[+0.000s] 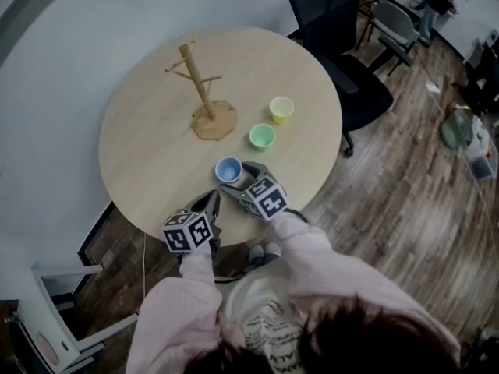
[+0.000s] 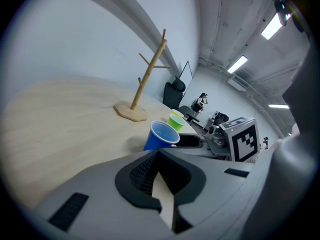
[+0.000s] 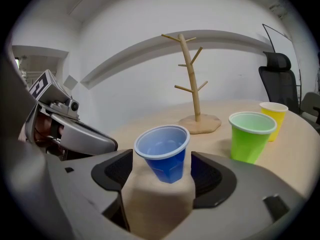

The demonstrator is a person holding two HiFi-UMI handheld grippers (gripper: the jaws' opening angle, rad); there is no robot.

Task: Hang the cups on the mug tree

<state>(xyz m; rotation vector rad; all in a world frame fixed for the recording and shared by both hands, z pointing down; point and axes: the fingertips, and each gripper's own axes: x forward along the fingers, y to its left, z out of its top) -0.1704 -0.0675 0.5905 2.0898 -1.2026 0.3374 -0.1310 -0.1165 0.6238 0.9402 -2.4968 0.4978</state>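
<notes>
Squarely between the right gripper's [image 3: 161, 168] wide-spread fingers stands the blue cup [image 3: 162, 149], ungripped.

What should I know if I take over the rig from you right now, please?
Left gripper: shut, empty, by the table's near edge.
Right gripper: open; the blue cup stands upright between its jaws, not gripped.
Green cup and yellow cup: upright on the table, right of the mug tree.
Done: nothing hung; the tree's pegs are bare.
Left: hang all three cups.
</notes>
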